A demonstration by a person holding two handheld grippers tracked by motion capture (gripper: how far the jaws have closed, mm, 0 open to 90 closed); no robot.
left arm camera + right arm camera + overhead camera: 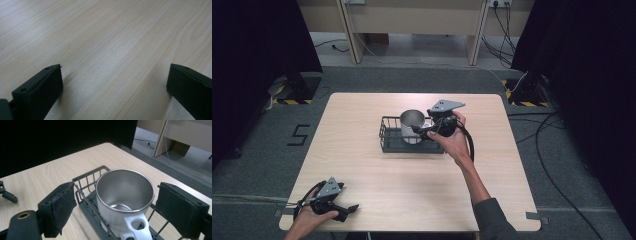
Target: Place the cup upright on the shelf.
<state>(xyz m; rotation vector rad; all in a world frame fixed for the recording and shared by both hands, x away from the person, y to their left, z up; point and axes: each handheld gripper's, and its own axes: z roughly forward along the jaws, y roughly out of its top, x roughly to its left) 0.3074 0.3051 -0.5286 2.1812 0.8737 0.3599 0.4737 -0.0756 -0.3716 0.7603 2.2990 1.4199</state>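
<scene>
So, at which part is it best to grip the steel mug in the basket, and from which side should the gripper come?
Probably by its white handle. The mug stands upright in the wire basket, and the handle points toward the right gripper, whose jaws are open on either side of the cup. Coming straight from this side, above the basket wall, avoids the wires; the round body is wide and smooth.

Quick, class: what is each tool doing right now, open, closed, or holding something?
Left tool: open, empty, low over the table.
Right tool: open, its jaws either side of the steel mug in the wire basket.
</scene>
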